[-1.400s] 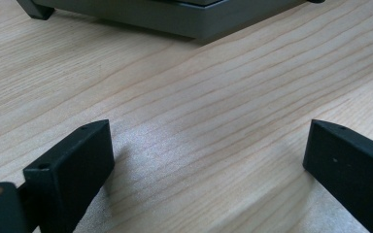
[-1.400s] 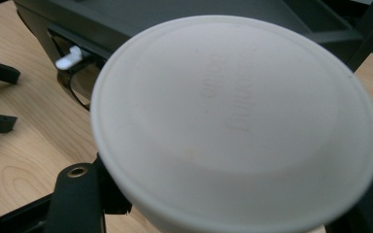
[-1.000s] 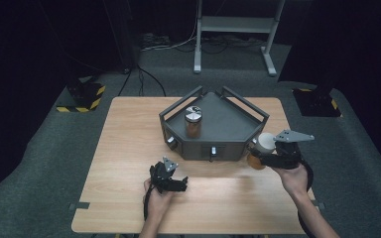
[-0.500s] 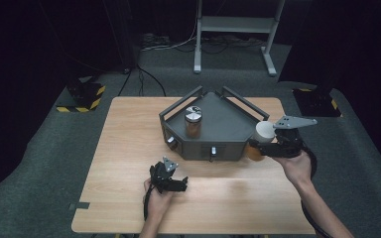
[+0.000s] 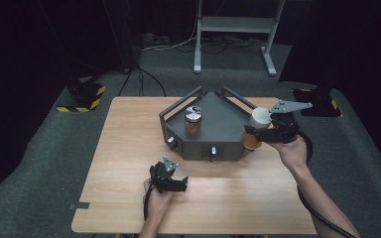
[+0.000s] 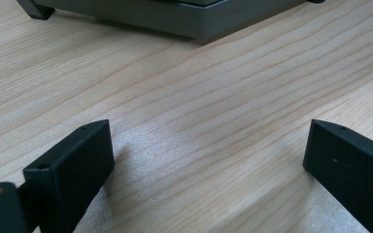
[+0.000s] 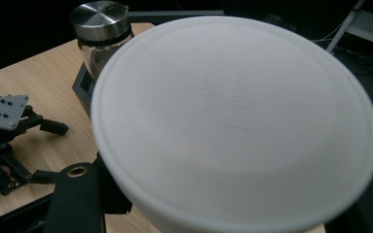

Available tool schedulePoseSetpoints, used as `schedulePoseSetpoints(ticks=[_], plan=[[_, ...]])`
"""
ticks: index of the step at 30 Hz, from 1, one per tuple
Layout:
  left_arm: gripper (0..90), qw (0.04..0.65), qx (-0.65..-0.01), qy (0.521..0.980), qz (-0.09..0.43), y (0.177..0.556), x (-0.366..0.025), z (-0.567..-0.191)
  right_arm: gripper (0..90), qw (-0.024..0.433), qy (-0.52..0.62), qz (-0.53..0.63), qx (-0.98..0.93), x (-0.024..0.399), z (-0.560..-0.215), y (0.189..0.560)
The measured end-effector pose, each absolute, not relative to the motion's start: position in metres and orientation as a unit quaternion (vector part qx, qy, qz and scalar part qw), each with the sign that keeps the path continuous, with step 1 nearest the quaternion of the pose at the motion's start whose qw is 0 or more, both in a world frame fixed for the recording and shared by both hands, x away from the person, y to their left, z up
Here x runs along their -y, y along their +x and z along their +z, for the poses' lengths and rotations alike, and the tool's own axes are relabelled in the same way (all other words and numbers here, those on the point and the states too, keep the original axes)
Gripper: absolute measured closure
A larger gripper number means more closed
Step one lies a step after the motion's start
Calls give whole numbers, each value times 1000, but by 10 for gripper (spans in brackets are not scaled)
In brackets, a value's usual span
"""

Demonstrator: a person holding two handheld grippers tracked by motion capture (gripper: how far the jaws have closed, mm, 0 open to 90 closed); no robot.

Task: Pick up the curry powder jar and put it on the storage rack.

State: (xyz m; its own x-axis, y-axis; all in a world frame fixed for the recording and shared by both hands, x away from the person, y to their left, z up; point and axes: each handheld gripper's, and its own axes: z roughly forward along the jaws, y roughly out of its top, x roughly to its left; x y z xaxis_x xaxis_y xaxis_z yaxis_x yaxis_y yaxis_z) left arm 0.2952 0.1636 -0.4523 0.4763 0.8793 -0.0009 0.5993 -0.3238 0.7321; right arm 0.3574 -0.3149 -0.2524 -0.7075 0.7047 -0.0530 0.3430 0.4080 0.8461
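The big white lid (image 7: 233, 126) hides most of our jar (image 5: 252, 140), which our right gripper (image 5: 265, 133) squeezes tight above the tray (image 5: 218, 124), while our left gripper (image 5: 171, 179) rests wide open.

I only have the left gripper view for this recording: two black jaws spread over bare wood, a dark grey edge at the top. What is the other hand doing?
Observer: The right gripper is shut on a white-lidded jar of orange-brown contents, held in the air at the grey tray's right corner.
Operator: Anything on the tray?
Observer: A second jar, metal-lidded, stands upright on it.
Operator: And my gripper?
Observer: The left gripper lies low on the table in front of the tray, open, holding nothing.
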Motion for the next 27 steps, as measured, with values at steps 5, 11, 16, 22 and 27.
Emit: schedulePoseSetpoints(ticks=[5,11,16,22,27], plan=[[42,343,-469,788,204,295,-164,-452,359,210,321,435,-815,307,-249,366],[42,343,-469,788,204,295,-164,-452,359,217,321,434,-813,296,-246,378],[42,343,-469,788,204,295,-164,-452,359,217,321,429,-816,284,-248,388],[42,343,-470,787,204,295,-164,-452,359,212,324,429,-816,275,-255,399],[42,343,-470,787,204,295,-164,-452,359,212,325,428,-816,266,-259,406]])
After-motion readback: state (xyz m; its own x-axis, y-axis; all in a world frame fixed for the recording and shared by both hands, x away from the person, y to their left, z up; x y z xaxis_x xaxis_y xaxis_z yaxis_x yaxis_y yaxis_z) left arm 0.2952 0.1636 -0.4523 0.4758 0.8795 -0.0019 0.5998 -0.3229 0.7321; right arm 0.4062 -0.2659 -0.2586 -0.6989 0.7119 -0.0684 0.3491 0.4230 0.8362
